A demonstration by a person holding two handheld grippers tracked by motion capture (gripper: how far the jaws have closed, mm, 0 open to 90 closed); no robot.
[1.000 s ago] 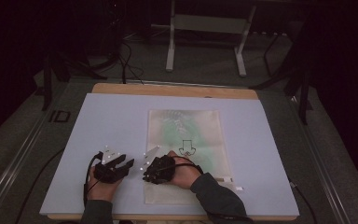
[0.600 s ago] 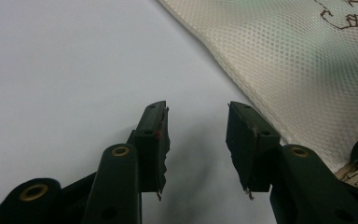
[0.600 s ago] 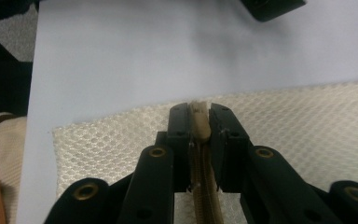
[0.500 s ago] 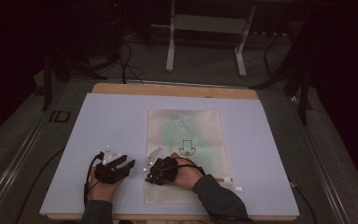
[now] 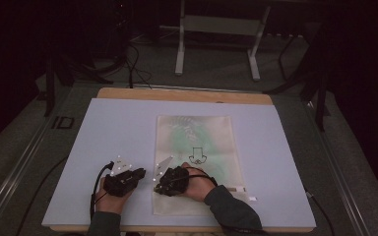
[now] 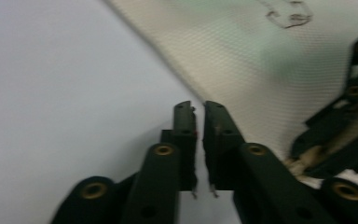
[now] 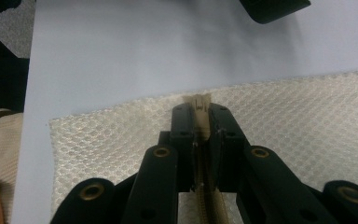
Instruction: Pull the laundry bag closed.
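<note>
Dark floor and metal stand legs are framing the scene from the high view, and a pale lavender board is covering the wooden table. Lying flat on the board, right of centre, is a cream mesh pouch with a greenish tint showing through and a small black line drawing near its middle. Both hands are working at the near edge — the left gripper is sitting on bare board just beside the pouch's left edge, while the right gripper is resting over the pouch's near-left part, cables trailing back to the sleeves.

Over to the left gripper view: the left gripper is holding its jaws almost together, only a thin slit between them, nothing caught, tips hovering at the pouch's edge. The weave is looking fine and dotted here, and the other gripper is showing at the right.

Now the right gripper view — the right gripper is clamping a beige zipper tape, its end poking out past the tips. The zipper teeth are running back between the jaws, and the pouch's mesh is reading as a honeycomb net.
</note>
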